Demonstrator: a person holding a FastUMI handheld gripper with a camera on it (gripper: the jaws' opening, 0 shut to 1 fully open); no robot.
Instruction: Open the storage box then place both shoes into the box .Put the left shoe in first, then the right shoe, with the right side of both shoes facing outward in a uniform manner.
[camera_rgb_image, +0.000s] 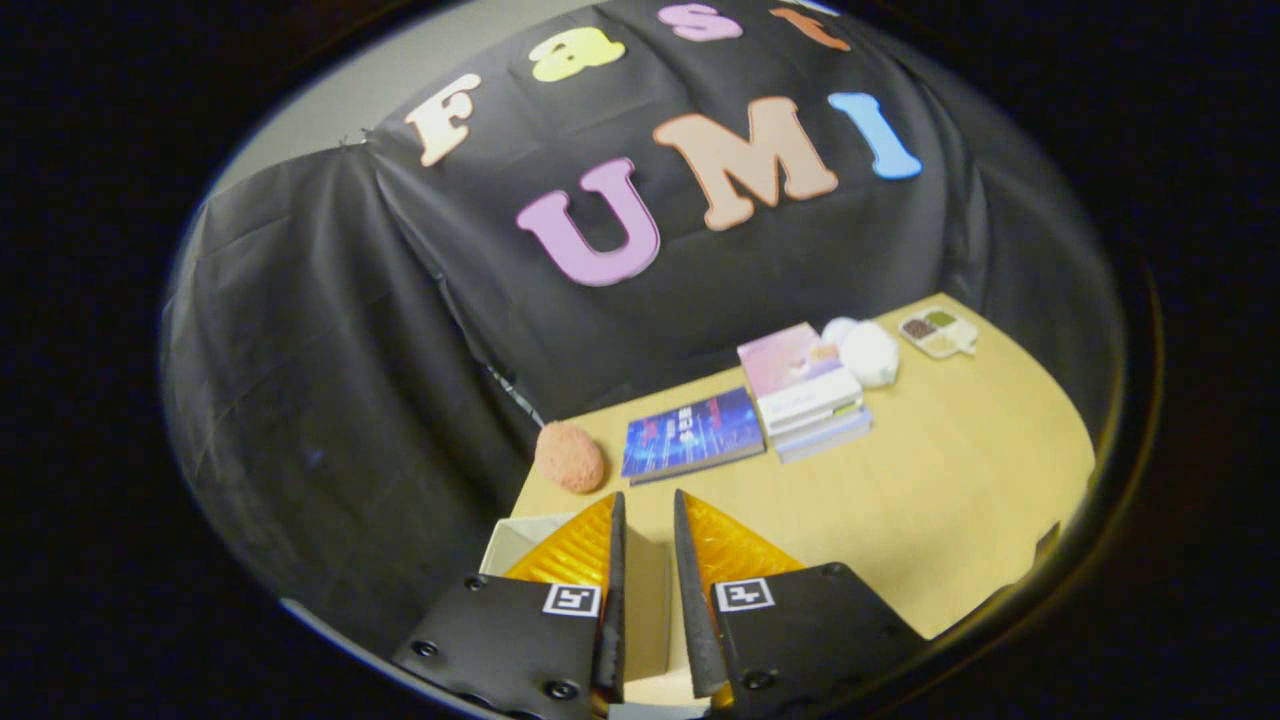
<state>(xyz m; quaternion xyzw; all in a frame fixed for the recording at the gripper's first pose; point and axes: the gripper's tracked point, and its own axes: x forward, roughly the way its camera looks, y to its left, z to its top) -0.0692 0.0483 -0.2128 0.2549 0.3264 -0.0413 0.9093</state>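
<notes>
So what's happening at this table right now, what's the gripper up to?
A handheld gripper hangs over the near end of a wooden table, its fingers a narrow gap apart and holding nothing. Part of a pale storage box shows under and between the fingers; whether it is open cannot be told. Beyond the fingers lie a pink fuzzy ball, a blue book, a stack of books, a white plush item and a small divided tray.

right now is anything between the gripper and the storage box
Nothing visible is. The gripper hangs over the storage box, its fingers narrowly apart with the box's pale wall in the gap. The books, the orange ball and the rest lie beyond the fingers on the table.
</notes>
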